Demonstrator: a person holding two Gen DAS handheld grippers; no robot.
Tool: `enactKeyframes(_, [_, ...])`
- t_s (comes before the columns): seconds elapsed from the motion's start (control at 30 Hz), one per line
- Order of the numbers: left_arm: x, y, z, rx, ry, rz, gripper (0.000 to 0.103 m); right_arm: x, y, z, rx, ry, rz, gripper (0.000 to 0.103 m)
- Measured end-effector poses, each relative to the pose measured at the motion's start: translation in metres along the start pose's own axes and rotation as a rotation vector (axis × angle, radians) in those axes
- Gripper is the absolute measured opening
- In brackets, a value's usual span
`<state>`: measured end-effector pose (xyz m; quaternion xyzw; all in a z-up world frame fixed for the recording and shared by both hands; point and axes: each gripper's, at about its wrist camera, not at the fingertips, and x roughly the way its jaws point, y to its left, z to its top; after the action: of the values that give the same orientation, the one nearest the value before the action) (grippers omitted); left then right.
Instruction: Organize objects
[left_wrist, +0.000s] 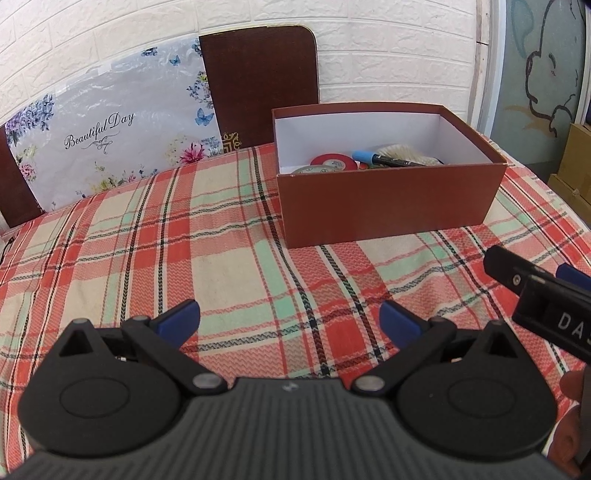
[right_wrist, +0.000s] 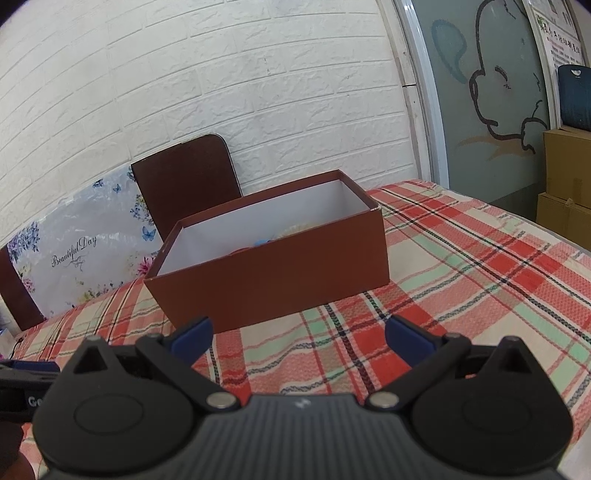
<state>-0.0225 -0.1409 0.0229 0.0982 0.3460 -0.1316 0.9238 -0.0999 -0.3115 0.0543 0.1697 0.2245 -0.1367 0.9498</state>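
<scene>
Both pairs of tongs are spread wide and hold nothing: the left tongs hang low over bare cloth, and the right tongs hover just short of the box. The brown box lies ahead of both, far and to the right as seen from the left wrist, nearly dead ahead and close as seen from the right wrist, so the right tongs are judged the nearer. Its long axis runs across the worktop from left to right, with a long wall turned toward the tongs. Inside it, toward the near wall, a blue-capped marker, a red tape roll, a second, paler roll and a pale bristly thing can be seen; from the right wrist these are almost wholly hidden by the wall. No loose thing is seen on the plaid cloth that covers the worktop, so the sorting is judged all but done. Behind stand a dark chair back, a flowered bag and a white brick wall; cardboard cartons are stacked at far right.
</scene>
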Motion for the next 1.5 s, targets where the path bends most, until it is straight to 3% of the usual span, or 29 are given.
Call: enactKeyframes(1.5, [0.0063,-0.003,-0.0046,-0.013,0.044,-0.022,0.103,0.0012,0.0015,-0.0058,0.0,0.016,0.007,0.103])
